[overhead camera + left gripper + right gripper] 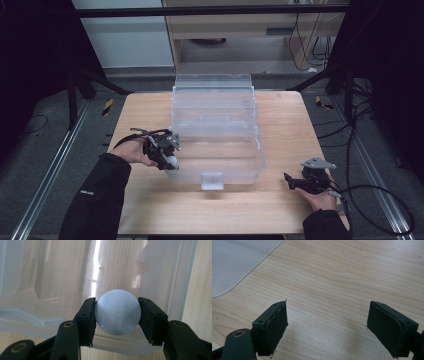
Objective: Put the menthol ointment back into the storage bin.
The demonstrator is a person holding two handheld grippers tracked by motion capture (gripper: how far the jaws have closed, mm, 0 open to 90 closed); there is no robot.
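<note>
Fingers [86,317] of your left gripper [117,315] clamp one pale ball [117,315] over one clear box [215,125]; right gripper [327,327] fingers wide apart above bench [352,277].

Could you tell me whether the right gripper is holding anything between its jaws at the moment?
No, the right gripper has its jaws spread wide apart with nothing between them but the bare wooden table.

A light wooden table [280,200] carries one thing — a clear plastic storage box [216,145], lid open.
</note>
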